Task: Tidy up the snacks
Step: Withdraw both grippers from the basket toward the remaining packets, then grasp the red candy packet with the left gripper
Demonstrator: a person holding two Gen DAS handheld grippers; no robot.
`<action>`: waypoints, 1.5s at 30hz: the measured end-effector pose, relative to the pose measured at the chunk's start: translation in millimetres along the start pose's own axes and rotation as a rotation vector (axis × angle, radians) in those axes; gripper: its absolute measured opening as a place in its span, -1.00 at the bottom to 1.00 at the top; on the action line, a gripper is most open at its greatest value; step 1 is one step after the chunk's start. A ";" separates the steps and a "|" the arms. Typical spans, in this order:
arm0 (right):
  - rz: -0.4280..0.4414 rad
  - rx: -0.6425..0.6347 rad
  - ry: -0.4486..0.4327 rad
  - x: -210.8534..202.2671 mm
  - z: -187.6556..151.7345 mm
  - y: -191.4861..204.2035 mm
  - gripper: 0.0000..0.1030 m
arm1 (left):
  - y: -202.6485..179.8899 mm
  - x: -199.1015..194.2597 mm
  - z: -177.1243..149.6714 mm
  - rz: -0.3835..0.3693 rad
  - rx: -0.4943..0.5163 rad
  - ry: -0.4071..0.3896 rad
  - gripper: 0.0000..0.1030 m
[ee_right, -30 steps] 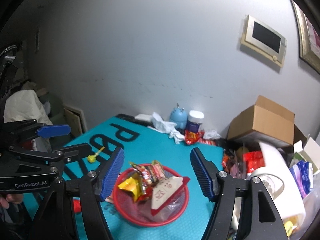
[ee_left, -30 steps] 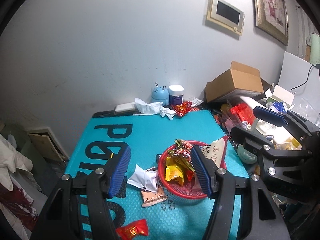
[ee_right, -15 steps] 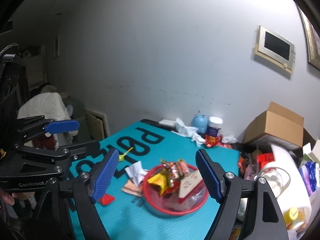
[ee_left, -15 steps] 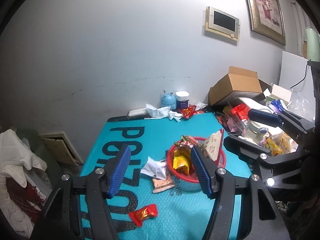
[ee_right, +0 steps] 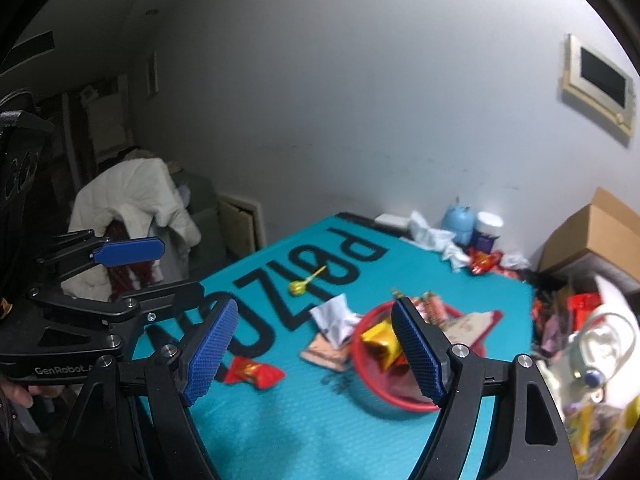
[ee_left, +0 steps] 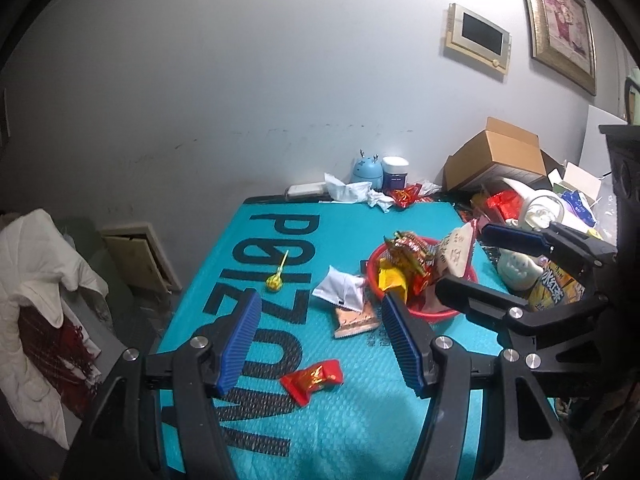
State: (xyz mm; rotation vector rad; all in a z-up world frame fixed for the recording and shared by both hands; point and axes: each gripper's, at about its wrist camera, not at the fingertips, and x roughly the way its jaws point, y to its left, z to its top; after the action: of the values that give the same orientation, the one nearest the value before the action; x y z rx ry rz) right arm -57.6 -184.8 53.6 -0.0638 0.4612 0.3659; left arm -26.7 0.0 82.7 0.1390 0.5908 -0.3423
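Four snacks outside the red basket [ee_left: 434, 312]: red candy [ee_left: 313, 378] at lower centre, lollipop [ee_left: 276, 280], white packet [ee_left: 340, 291], pink packet [ee_left: 354, 320]. Both left gripper [ee_left: 320, 344] and right gripper [ee_right: 316, 354] spread, empty, the right one just opened wider. Probably between picks; next, lowering over the candy. Basket already full of wrappers.

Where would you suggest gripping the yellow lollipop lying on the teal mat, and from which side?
Take the lollipop by its round wrapped head, coming down from above with the jaws straddling it crosswise to the stick. The head is the bulkiest part; the thin stick lies flat on the mat and would likely slip. Nothing crowds it.
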 end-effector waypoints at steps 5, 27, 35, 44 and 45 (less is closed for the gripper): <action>0.034 0.006 0.044 19.8 -12.3 4.8 0.55 | 10.6 14.3 -15.3 -0.005 -0.032 0.047 0.20; 0.062 0.045 0.236 78.7 -74.3 -5.4 0.55 | 24.0 103.7 -78.1 -0.111 -0.193 0.316 0.20; 0.048 0.086 0.291 91.4 -88.5 -16.8 0.55 | 25.0 132.6 -88.4 -0.106 -0.216 0.383 0.20; 0.040 0.097 0.321 102.3 -90.3 -23.8 0.55 | 28.4 167.0 -96.3 -0.116 -0.223 0.479 0.20; 0.040 0.098 0.323 103.4 -90.4 -24.1 0.55 | 27.9 170.0 -97.0 -0.118 -0.224 0.488 0.20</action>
State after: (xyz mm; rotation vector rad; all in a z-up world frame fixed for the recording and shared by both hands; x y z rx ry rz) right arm -1.2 -186.0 -73.9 -0.0184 0.8003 0.3734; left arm 64.6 1.0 -92.6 -0.0318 1.1184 -0.3555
